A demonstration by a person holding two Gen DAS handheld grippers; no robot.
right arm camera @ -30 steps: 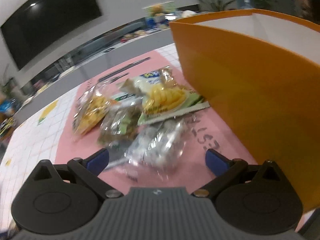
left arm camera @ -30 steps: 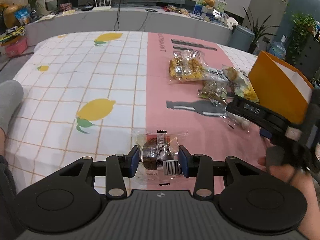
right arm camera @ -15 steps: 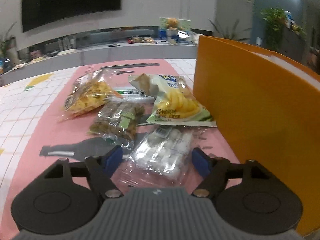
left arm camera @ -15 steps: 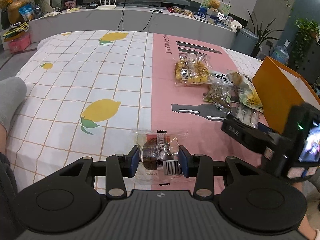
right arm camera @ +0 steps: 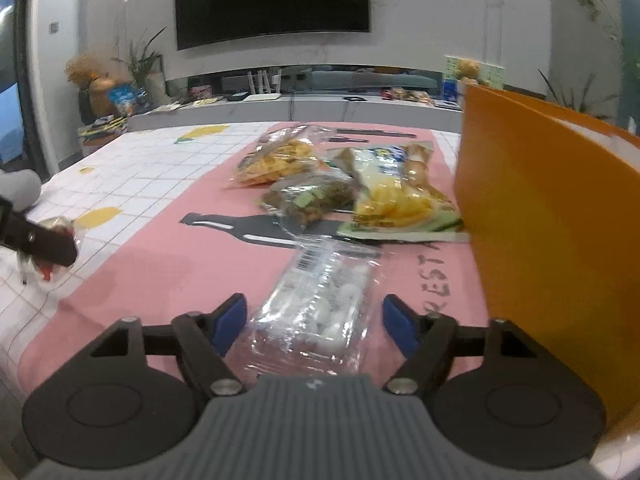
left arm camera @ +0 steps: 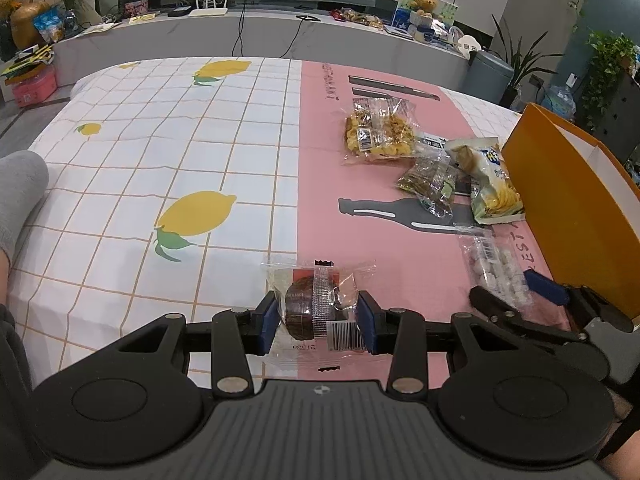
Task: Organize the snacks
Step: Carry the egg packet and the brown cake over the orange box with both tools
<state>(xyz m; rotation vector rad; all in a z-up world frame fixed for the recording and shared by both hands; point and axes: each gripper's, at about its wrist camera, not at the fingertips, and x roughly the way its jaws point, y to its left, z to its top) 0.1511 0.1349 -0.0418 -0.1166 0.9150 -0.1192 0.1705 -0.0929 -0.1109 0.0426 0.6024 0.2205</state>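
Left claw (left arm camera: 317, 314) clamped, right claw (right arm camera: 315, 322) opening

The pink half of the tablecloth (left arm camera: 320, 168) carries printed capital letters: "REST" reads sideways by the orange box in the right wrist view, and the same letters show beside the clear pack of white sweets (left arm camera: 496, 268) in the left wrist view. A second line of small capitals near the far edge is too small to read. The wrapped brown cake (left arm camera: 316, 308) bears a barcode and a printed date code, seen upside down and not surely legible. The chips bag (left arm camera: 492, 184) has blue lettering that cannot be made out.
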